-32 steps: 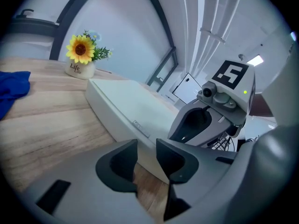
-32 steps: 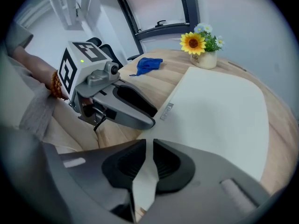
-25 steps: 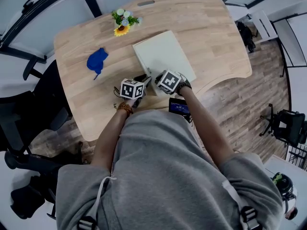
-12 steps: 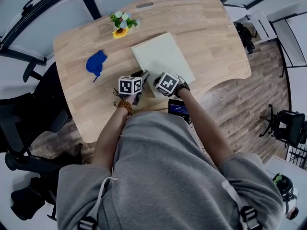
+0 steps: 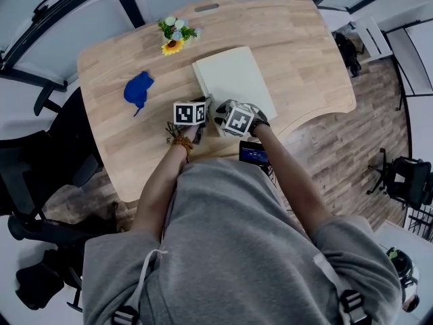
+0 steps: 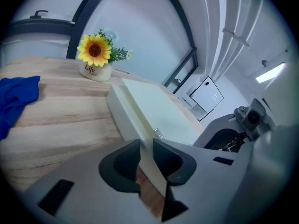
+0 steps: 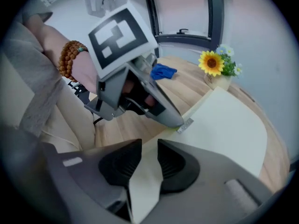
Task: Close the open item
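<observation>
Wooden table (image 5: 298,39) with rounded corners, over plank flooring. Left gripper (image 6: 146,148): jaws closing, clenched on the thin pale edge of the case (image 5: 233,80) at its near-left corner. Right gripper (image 7: 149,150): jaws opening, pale near edge of the case between them, pads drawn off it, nothing grasped. Both grippers side by side at the near end of the case, marker cubes close together in the head view. Small metal clasp (image 7: 185,125) on the case edge, just at the tip of the Left gripper. Case cream-coloured, lying flat with its top level, set at a slant near the middle of the table. Blue cloth (image 5: 137,89) left of the case, well apart from it. Flower pot (image 5: 174,34) with a sunflower beyond the far-left corner of the case, near the far table edge. Dark device with a lit screen (image 5: 254,154) below the Right gripper, at the near table edge.
</observation>
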The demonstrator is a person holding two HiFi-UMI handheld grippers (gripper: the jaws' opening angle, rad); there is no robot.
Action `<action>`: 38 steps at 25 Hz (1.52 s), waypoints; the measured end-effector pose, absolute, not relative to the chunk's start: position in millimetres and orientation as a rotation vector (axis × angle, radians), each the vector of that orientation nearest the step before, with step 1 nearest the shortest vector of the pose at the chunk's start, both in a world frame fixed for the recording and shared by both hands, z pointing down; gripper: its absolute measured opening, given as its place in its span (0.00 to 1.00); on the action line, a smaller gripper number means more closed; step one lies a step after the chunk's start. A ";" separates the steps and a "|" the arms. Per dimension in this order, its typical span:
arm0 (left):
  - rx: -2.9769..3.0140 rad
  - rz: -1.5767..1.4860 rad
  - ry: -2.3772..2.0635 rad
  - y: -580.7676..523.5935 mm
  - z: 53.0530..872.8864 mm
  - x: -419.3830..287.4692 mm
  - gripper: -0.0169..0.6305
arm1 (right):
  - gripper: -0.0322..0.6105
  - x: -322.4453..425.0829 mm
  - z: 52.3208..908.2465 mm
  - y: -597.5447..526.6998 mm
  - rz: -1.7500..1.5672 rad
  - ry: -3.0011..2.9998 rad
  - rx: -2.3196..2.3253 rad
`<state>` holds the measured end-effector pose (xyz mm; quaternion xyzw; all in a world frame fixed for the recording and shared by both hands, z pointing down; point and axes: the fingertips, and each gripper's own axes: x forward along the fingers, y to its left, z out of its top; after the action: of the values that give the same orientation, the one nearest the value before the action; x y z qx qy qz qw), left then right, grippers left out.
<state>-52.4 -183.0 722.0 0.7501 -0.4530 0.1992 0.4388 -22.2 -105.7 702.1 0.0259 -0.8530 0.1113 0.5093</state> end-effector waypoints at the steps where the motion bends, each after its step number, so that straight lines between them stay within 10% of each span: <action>1: 1.848 0.492 -1.118 -183.9 722.6 -52.8 0.17 | 0.23 -26.0 697.3 -110.2 0.228 -2.093 0.068; 38: 1.811 0.239 -1.043 -179.8 729.0 -58.4 0.22 | 0.25 -9.8 713.1 -180.0 0.142 -2.131 0.298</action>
<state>-58.4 -179.8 729.0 0.7474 -0.4307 0.0988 0.4962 -9.8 -180.0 713.1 0.1216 -0.8708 0.0582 0.4729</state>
